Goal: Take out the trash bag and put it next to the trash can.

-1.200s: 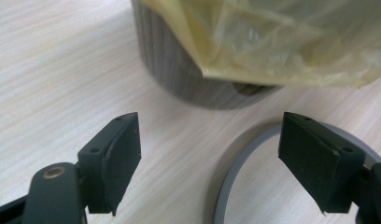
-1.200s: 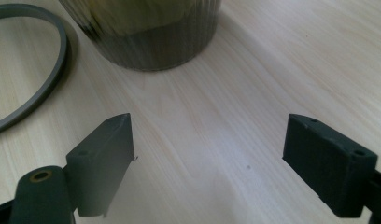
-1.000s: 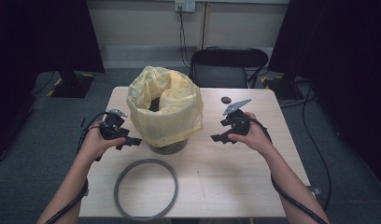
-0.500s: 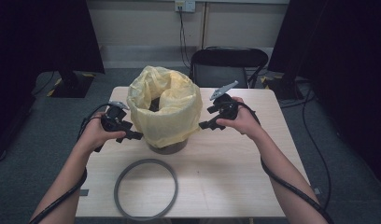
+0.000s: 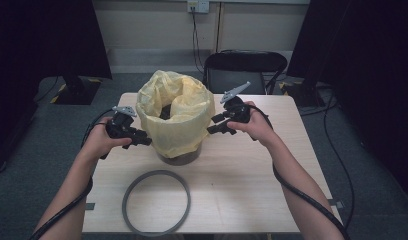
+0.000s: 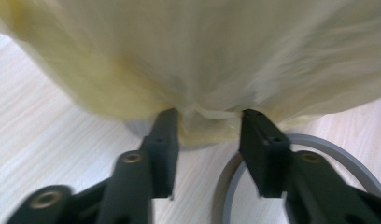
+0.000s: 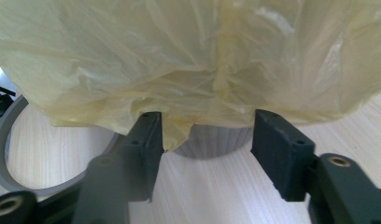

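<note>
Both grippers — left gripper (image 5: 144, 141), right gripper (image 5: 213, 126) — have just been closing on the yellow bag's (image 5: 178, 117) hem, jaws not yet pinching.

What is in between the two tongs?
In the high view, the yellow bag draped over the bin sits between the left tongs and right tongs.

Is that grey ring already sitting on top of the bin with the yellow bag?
No, the grey ring lies flat on the table in front of the bin, apart from the yellow bag.
</note>
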Action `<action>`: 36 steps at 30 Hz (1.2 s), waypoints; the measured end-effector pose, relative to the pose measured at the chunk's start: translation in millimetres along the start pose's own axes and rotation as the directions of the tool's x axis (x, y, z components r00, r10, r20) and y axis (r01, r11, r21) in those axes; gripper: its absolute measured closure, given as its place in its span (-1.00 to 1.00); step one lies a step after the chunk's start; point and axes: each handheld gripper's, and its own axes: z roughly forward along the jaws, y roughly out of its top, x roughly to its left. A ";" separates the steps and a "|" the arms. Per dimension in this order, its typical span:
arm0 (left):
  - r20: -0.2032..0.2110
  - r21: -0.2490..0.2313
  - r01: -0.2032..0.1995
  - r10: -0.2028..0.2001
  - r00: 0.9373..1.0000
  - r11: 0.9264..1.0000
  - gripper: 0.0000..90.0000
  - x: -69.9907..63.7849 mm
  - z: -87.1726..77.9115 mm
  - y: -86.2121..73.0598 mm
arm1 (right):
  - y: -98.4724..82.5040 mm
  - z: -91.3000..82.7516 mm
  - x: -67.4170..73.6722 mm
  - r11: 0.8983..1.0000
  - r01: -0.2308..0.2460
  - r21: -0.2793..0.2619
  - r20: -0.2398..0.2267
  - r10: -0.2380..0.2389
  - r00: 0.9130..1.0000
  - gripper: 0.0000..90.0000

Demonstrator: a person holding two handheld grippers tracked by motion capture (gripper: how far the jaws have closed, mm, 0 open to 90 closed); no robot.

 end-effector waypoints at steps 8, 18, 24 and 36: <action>0.007 0.009 -0.026 0.026 1.000 1.000 0.66 -7.5 -9.2 6.6 | 8.7 0.0 5.3 1.000 0.024 -0.016 -0.059 -0.025 0.998 0.44; 0.015 0.002 0.041 -0.041 0.999 0.999 0.99 -14.1 -22.6 13.7 | 12.8 -7.7 6.9 0.999 -0.010 -0.039 -0.079 0.007 0.997 0.90; -0.036 0.006 0.080 -0.080 0.996 0.997 1.00 -16.8 -39.4 19.0 | 16.1 -20.1 6.7 0.998 -0.008 -0.062 -0.070 0.003 0.998 0.97; -0.091 0.063 0.041 -0.035 0.995 0.997 0.53 -21.8 -41.0 24.4 | 19.5 -35.5 8.6 0.997 0.007 -0.073 -0.038 -0.010 0.999 0.98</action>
